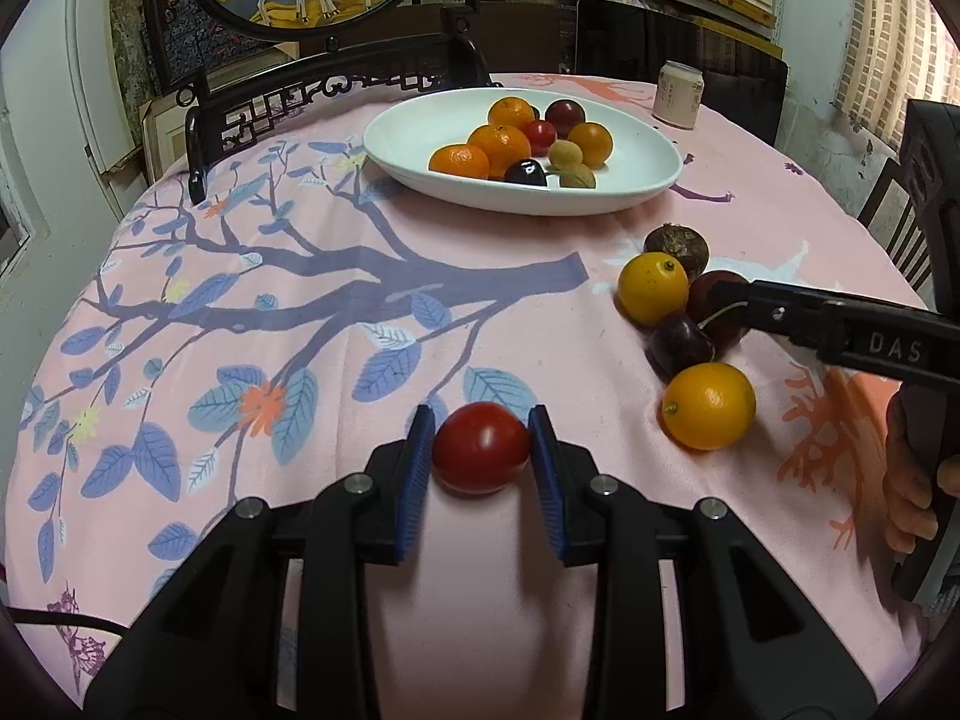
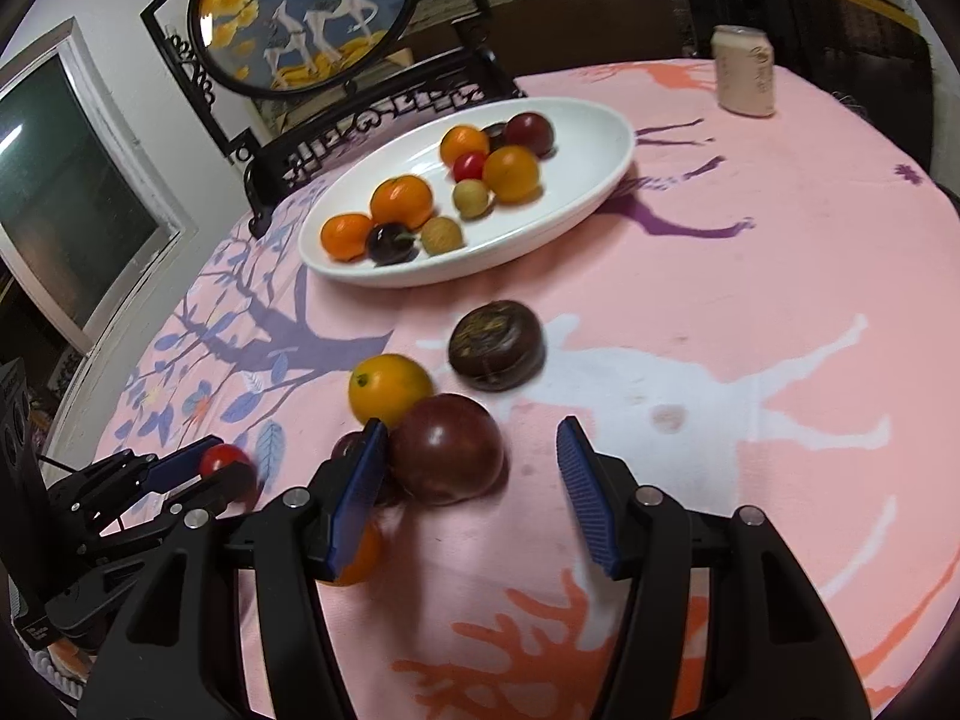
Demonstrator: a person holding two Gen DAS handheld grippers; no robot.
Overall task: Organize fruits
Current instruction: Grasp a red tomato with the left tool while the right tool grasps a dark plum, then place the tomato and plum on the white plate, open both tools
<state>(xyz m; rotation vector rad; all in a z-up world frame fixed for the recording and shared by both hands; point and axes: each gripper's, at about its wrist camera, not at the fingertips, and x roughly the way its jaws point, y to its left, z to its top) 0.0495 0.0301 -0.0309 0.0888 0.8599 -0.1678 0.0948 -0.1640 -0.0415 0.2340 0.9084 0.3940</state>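
My left gripper [image 1: 481, 447] is shut on a small red tomato [image 1: 481, 447], low over the pink tablecloth; it also shows in the right wrist view [image 2: 219, 459]. My right gripper [image 2: 471, 459] is open around a dark red plum [image 2: 447, 447], its left pad touching the plum and the right pad apart from it. Next to the plum lie a yellow-orange citrus [image 2: 390, 389], a brown mottled fruit [image 2: 497, 345], a small dark plum [image 1: 681, 345] and another orange citrus [image 1: 709, 405]. A white oval plate [image 1: 414, 126] at the back holds several oranges, plums and small fruits.
A pale drink can [image 1: 678, 95] stands behind the plate on the right. A dark carved chair back [image 1: 312, 96] and a round framed deer picture [image 2: 306, 12] stand past the table's far edge. A hand [image 1: 912, 474] holds the right gripper's handle at the right.
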